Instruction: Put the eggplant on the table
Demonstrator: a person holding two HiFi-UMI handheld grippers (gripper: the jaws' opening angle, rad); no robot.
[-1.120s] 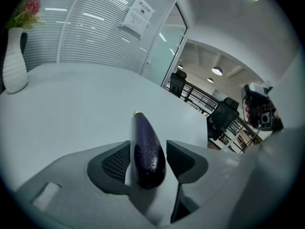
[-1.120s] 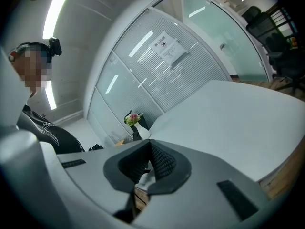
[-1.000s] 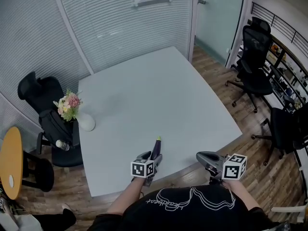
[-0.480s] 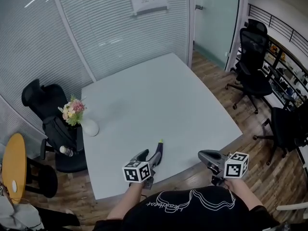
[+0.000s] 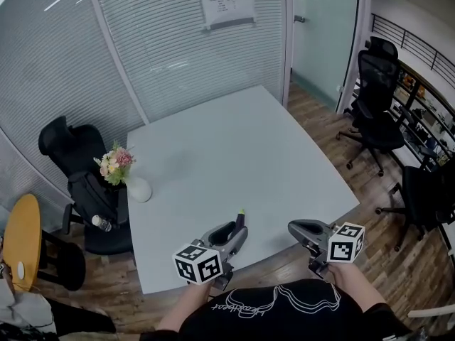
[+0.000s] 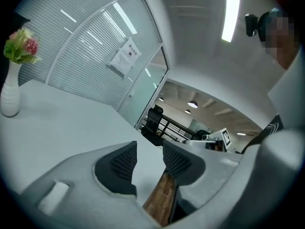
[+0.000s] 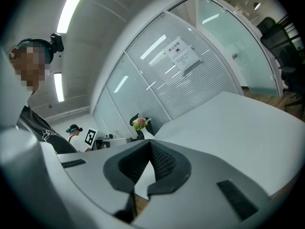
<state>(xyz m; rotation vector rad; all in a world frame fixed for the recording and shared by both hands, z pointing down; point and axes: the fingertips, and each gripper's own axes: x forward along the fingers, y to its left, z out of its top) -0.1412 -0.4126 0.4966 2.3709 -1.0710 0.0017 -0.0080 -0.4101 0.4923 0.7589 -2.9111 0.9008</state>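
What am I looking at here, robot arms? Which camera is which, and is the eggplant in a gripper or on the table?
No robot arms: a person holds a two-jaw gripper in each hand, and the marker cubes are part of them. The wide picture comes from a camera on the person's head, looking down. The other two cameras ride on the grippers and look along their jaws. On the table stands a white vase of flowers. The eggplant lies near the near edge, just beyond the left gripper. That gripper's jaws stand apart with nothing between them, though they have just been closing. The right gripper is shut and empty.
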